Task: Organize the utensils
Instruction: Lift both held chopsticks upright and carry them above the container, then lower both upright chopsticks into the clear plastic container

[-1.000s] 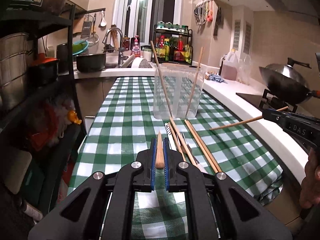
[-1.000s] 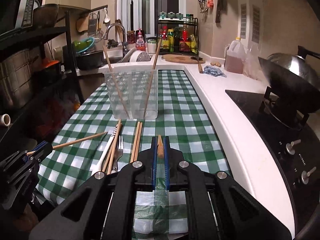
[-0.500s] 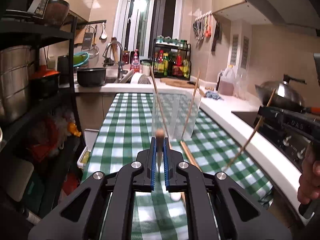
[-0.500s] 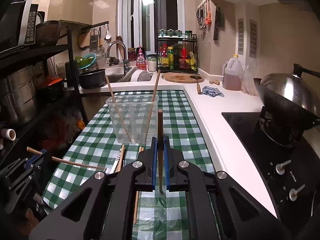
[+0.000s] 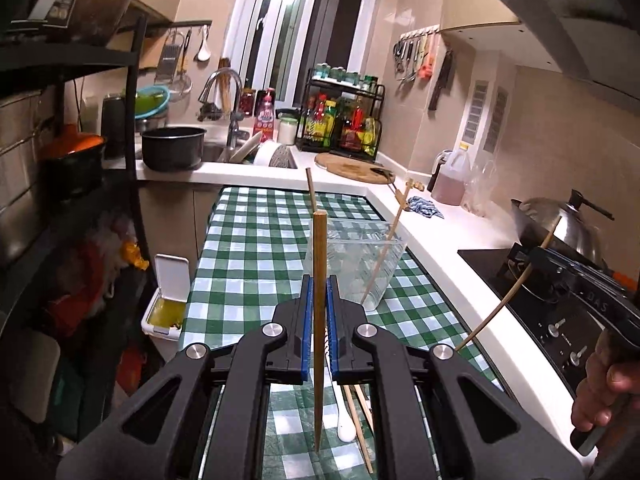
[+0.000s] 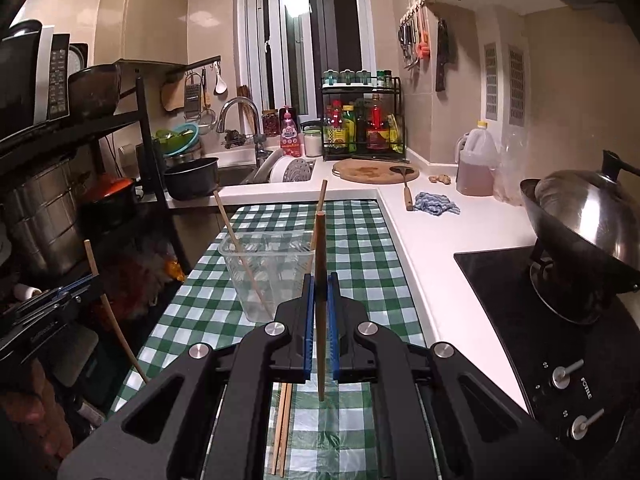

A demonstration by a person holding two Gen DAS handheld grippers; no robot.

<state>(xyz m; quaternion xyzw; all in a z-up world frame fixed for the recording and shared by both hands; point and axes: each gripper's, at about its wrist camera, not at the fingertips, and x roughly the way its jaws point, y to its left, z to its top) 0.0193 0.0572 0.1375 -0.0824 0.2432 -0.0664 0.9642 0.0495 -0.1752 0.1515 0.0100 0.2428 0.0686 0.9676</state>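
Each hand-held gripper, left [image 5: 319, 300] and right [image 6: 321, 300], pinches one chopstick [image 5: 319, 280] upright above the desk's near edge; the clear tub [image 6: 272, 268] stands mid-desk; I'd fear a thin stick [image 6: 321, 280] pivoting, missing the rim.

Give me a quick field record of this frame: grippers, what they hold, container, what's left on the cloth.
left gripper: shut on a chopstick, held near upright
right gripper: shut on a second chopstick, near upright
container: clear plastic, upright on the checked cloth, two chopsticks leaning inside
left on cloth: chopstick pair, white spoon
both held chopsticks: above the cloth, short of the container
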